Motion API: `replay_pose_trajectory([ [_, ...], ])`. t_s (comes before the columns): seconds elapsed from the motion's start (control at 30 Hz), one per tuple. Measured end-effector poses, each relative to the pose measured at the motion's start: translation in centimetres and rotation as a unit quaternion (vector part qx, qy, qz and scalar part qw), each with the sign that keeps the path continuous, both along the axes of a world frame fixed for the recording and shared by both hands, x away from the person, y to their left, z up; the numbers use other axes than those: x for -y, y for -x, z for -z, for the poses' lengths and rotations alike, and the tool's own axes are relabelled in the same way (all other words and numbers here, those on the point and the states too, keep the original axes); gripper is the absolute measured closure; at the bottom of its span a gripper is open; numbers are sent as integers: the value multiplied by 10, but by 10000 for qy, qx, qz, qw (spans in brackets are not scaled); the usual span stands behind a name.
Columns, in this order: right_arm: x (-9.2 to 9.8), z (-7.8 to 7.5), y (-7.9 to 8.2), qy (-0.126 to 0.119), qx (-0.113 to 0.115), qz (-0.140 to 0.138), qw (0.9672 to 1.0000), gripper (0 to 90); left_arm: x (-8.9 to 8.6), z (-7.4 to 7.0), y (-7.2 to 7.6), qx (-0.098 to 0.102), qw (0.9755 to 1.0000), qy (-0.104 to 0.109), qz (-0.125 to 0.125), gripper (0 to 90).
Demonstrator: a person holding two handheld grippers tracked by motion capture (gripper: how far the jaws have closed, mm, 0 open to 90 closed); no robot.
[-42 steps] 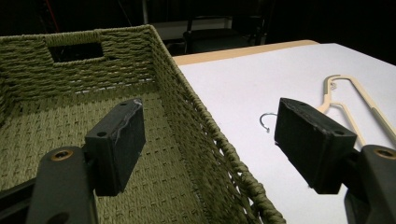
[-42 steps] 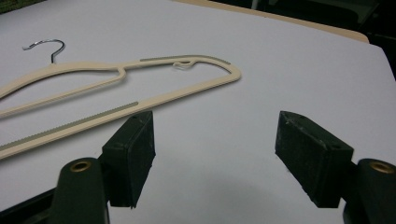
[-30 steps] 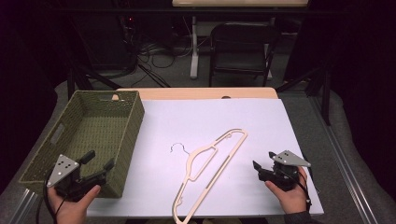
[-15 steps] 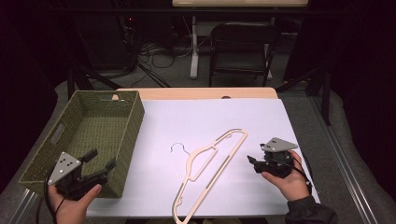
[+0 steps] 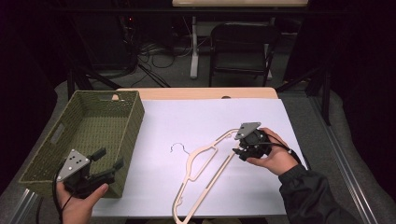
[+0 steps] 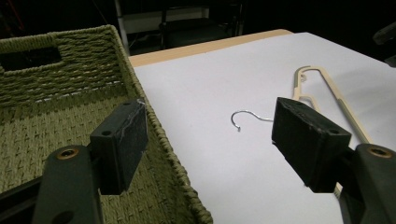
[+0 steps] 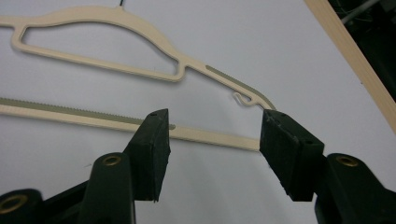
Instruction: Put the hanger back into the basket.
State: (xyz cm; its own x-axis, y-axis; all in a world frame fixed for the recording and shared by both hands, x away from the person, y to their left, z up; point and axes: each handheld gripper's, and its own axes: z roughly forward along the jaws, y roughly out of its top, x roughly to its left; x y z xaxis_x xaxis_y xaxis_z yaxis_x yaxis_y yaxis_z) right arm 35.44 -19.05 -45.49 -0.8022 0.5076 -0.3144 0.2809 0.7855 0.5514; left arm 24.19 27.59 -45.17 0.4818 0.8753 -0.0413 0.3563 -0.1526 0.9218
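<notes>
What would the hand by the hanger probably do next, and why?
Likely lower the right gripper a little and close it on the hanger: its jaws are open and straddle the hanger's bottom bar, which lies flat on the white table, not yet held.

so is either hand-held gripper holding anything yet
Nothing is held. The right hand-held gripper is open over the cream plastic hanger's bottom bar; the left hand-held gripper is open.

Dim room behind desk (image 5: 196, 93).
Dark folding chair (image 5: 243, 49), tangled floor cables (image 5: 159, 51), grey carpet (image 5: 177, 72) beyond.
</notes>
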Motion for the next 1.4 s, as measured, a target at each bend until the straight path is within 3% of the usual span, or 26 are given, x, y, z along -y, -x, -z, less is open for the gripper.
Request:
replay_pose_trajectory([
  [0.03, 0, 0, 0, 0, 0, 0, 10000, 433, 0, 0, 0, 0, 10000, 0, 0, 270],
  [0.07, -6, -1, -4, 279, -18, -175, 9995, 441, 2, 0, -1, -11, 10000, -4, 22, 271],
  [0.33, -26, 2, -16, 632, -248, -485, 9965, 519, 6, 1, -3, -57, 10000, -17, 70, 275],
  [0.4, -36, 5, -19, 878, -392, -693, 9929, 527, 6, 3, -4, -82, 9999, -17, 102, 275],
  [0.43, -36, 5, -19, 878, -392, -693, 9929, 527, 6, 3, -4, -82, 9999, -17, 102, 277],
  [0.47, -41, 5, -21, 945, -447, -902, 9904, 529, 6, 3, -4, -91, 9999, -37, 115, 277],
  [0.6, -51, 6, -21, 1056, -559, -1049, 9873, 543, 4, 3, -4, -81, 9999, -18, 128, 277],
  [0.63, -56, 4, -22, 1057, -646, -1197, 9850, 558, 4, 3, -4, -81, 9999, -3, 114, 277],
  [0.77, -67, 2, -27, 1214, -969, -1280, 9795, 572, 2, 1, -4, -44, 9999, 33, 95, 279],
  [0.9, -78, 0, -32, 1344, -1138, -1413, 9742, 583, 1, 1, -4, -51, 9999, 52, 109, 280],
  [0.93, -78, 0, -32, 1344, -1138, -1413, 9742, 583, 1, 1, -4, -51, 9999, 52, 109, 279],
  [1.03, -86, 1, -35, 1429, -1290, -1557, 9689, 595, 1, 1, -4, -49, 9999, 60, 116, 280],
  [1.07, -91, 2, -38, 1518, -1402, -1659, 9642, 592, 0, 1, -4, -49, 9999, 59, 112, 280],
  [1.1, -91, 2, -38, 1518, -1402, -1659, 9642, 592, 0, 1, -4, -49, 9999, 59, 112, 280],
  [1.13, -95, 2, -40, 1569, -1509, -1720, 9607, 587, 0, 1, -4, -51, 9999, 65, 96, 280],
  [1.37, -105, 10, -43, 1748, -1533, -1893, 9540, 571, -2, 2, -4, -54, 9999, 78, 100, 282],
  [1.4, -108, 14, -43, 1836, -1504, -1957, 9515, 559, -2, 2, -4, -54, 9999, 83, 105, 282],
])
